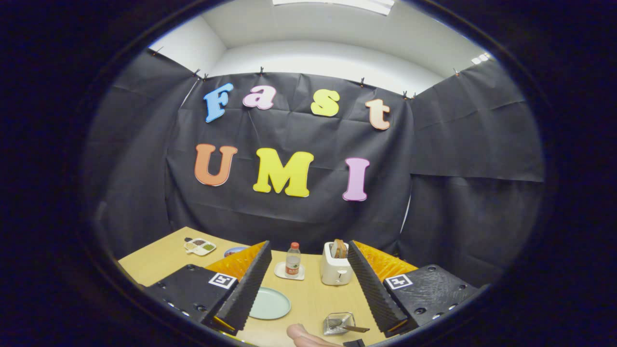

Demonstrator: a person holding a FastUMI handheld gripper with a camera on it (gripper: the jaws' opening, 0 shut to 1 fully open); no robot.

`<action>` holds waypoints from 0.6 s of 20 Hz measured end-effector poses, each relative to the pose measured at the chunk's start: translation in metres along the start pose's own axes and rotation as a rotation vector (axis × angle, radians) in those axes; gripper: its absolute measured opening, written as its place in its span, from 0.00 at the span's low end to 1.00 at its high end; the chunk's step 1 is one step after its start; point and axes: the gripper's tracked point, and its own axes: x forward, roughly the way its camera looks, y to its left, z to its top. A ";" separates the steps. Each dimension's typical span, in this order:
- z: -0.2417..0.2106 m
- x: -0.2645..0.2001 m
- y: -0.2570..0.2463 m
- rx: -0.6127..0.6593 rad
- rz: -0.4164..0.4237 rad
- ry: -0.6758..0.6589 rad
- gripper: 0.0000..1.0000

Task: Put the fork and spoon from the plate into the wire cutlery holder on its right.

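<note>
Pale wood surface seen from the gripper view, booth walled with black cloth behind. Tongs held wide open, gripping nothing, both fingers angled outward with bare surface between them. Light green plate lay on the surface just inside the left finger, partly hidden by it; visible part bare, no cutlery made out on it. Wire cutlery holder stood to the plate's right, near the right finger's inner edge and low between the fingers; a utensil with a dark handle rested in it, handle poking out toward the right finger. Could not tell fork from spoon at that size. Part of a hand showed beside the holder, just nearer than it, resting on or close above the surface. Farther off, beyond the fingers: small bottle with orange cap upright on a white coaster, and just right of it a white toaster with bread standing in its slot. Well apart to the left, past the left finger, a white divided tray with food in its compartments; a blue dish edge just behind the left finger.
</note>
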 end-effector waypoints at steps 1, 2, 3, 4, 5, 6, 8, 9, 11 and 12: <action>0.000 -0.001 -0.002 0.003 0.001 0.001 0.96; -0.001 -0.002 -0.005 0.006 -0.002 -0.002 0.96; -0.001 -0.004 -0.009 0.007 0.000 -0.004 0.96; -0.002 -0.004 -0.014 0.008 0.001 -0.006 0.96; -0.002 -0.005 -0.015 0.009 0.005 -0.009 0.96; -0.001 -0.008 -0.015 0.010 0.015 -0.012 0.96; -0.002 -0.010 -0.018 0.005 0.026 -0.021 0.96; -0.004 -0.012 -0.018 0.001 0.035 -0.021 0.96; -0.007 -0.015 -0.020 0.004 0.047 -0.021 0.96; -0.007 -0.017 -0.022 0.012 0.056 -0.020 0.96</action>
